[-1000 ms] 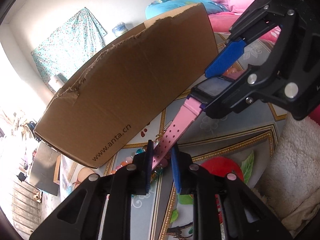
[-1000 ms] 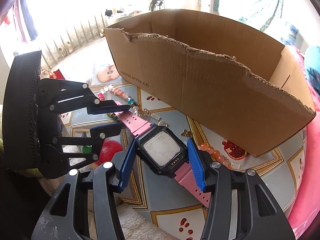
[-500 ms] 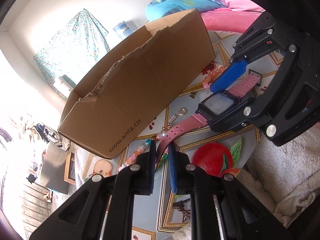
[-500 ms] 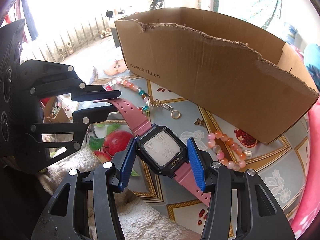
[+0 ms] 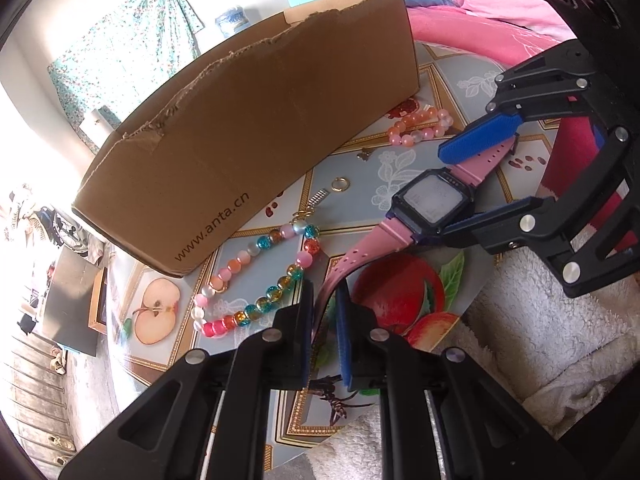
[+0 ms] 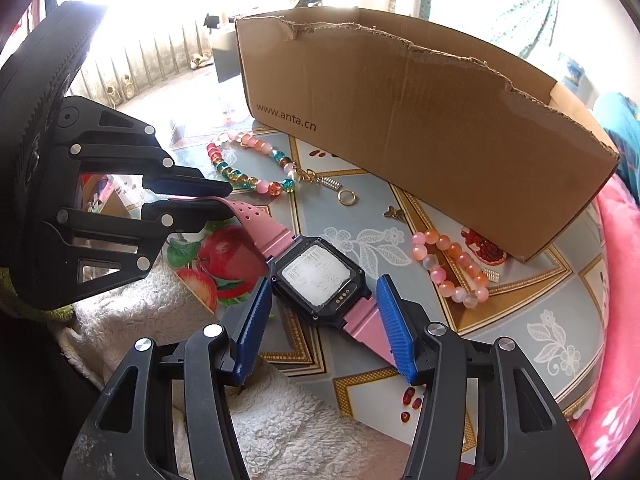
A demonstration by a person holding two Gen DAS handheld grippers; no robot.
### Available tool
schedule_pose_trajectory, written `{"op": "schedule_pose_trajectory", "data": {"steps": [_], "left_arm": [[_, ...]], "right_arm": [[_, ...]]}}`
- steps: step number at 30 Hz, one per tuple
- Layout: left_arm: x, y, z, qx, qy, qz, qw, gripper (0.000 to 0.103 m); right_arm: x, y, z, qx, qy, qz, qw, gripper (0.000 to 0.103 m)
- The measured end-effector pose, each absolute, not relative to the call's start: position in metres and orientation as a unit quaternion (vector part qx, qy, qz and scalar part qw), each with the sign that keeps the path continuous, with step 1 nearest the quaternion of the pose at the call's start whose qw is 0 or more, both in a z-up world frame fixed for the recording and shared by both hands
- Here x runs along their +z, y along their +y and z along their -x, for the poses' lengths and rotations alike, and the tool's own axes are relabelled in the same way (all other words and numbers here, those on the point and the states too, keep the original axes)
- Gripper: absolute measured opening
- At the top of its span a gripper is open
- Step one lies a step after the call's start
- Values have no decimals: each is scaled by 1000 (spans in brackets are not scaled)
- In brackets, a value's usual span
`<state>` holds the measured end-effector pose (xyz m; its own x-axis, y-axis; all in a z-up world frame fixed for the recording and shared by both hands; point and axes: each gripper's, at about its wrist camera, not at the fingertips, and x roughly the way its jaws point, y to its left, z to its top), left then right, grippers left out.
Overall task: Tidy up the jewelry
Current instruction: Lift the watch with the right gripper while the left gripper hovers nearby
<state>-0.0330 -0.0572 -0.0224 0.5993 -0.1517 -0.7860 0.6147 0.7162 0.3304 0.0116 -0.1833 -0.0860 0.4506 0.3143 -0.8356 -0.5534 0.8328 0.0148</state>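
A pink-strapped watch point(image 6: 316, 276) with a black square face is held between both grippers above the table; it also shows in the left wrist view point(image 5: 434, 200). My right gripper point(image 6: 320, 320) is shut on the watch body. My left gripper point(image 5: 323, 320) is shut on the end of the pink strap; it shows in the right wrist view point(image 6: 208, 200). A multicoloured bead bracelet point(image 5: 256, 276) and a pink-orange bead bracelet point(image 6: 452, 268) lie on the table. A gold ring point(image 6: 347, 198) and small charms lie between them.
An open cardboard box point(image 6: 420, 120) printed www.anta.cn stands behind the jewelry. The table has a fruit-patterned cover point(image 5: 400, 292). A white fluffy cloth point(image 6: 280, 420) lies at the near edge. Pink bedding point(image 5: 480, 8) lies beyond the table.
Both grippers have drawn back from the box with the watch. More of the table and the bracelets has come into view.
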Motion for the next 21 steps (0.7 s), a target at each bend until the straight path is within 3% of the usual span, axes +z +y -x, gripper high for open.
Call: {"op": "schedule_pose_trajectory", "data": {"steps": [21], "left_arm": [[-24,-57,31,-239,390,-304,836,11]], "right_arm": [[-91,-207,-1,232,470,181,832,49]]}}
